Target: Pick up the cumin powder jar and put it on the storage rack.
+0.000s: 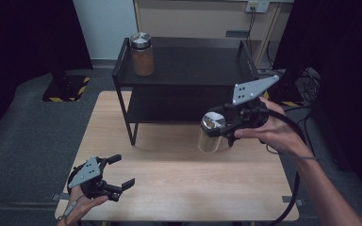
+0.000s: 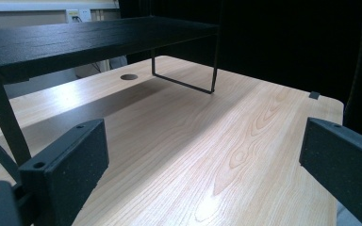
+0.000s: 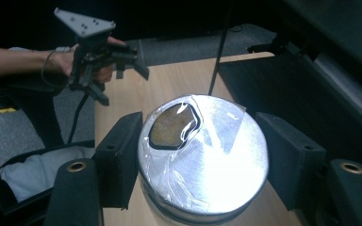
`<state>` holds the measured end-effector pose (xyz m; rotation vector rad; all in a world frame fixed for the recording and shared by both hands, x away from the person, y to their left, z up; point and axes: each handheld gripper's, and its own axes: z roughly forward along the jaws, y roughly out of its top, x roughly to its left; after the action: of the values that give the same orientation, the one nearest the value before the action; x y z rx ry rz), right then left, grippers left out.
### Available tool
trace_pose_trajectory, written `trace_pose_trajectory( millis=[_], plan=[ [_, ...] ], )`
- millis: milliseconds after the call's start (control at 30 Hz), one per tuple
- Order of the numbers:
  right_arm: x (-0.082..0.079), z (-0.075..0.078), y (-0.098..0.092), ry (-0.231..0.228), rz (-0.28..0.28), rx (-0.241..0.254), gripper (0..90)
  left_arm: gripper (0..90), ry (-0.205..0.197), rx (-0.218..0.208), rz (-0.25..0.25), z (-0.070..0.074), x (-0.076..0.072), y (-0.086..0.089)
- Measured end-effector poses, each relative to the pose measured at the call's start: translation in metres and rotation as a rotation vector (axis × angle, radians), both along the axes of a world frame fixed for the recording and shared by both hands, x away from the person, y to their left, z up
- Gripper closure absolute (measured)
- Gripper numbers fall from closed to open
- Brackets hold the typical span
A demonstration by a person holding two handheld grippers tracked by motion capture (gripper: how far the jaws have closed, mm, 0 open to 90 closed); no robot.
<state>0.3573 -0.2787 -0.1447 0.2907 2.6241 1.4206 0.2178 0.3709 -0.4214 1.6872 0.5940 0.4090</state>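
My right gripper (image 1: pixel 216 126) is shut on a clear jar (image 1: pixel 210 136) with a silver lid (image 3: pixel 202 160). It holds the jar by the lid, in the air above the table's right half, in front of the black rack (image 1: pixel 188 61). The lid has a hole or window that shows brown contents. A second jar (image 1: pixel 142 52), with a silver lid and orange-brown contents, stands upright on the rack's top shelf at the left. My left gripper (image 1: pixel 122 171) rests low at the table's front left corner, open, with nothing between its fingers (image 2: pixel 70 160).
The wooden table (image 1: pixel 169 183) is bare in front of the rack. The rack has a lower shelf (image 1: pixel 169 106) under the top one. Dark curtains stand on both sides, and cables lie on the floor at the right.
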Motion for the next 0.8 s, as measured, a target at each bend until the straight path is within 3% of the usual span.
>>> trace_pose_trajectory(
  millis=[233,500,800],
  plan=[
    [0.008,0.042,0.0,-0.011,-0.071,-0.009,35.4,0.8,0.001,0.0,-0.001,0.0,0.001,0.001],
    [0.019,0.076,0.001,-0.029,-0.127,-0.026,35.4,0.8,0.002,0.002,0.001,0.0,0.001,0.001],
    [0.028,0.1,0.003,-0.042,-0.185,-0.02,35.4,0.8,0.0,-0.002,0.001,0.0,0.0,0.001]
  ],
)
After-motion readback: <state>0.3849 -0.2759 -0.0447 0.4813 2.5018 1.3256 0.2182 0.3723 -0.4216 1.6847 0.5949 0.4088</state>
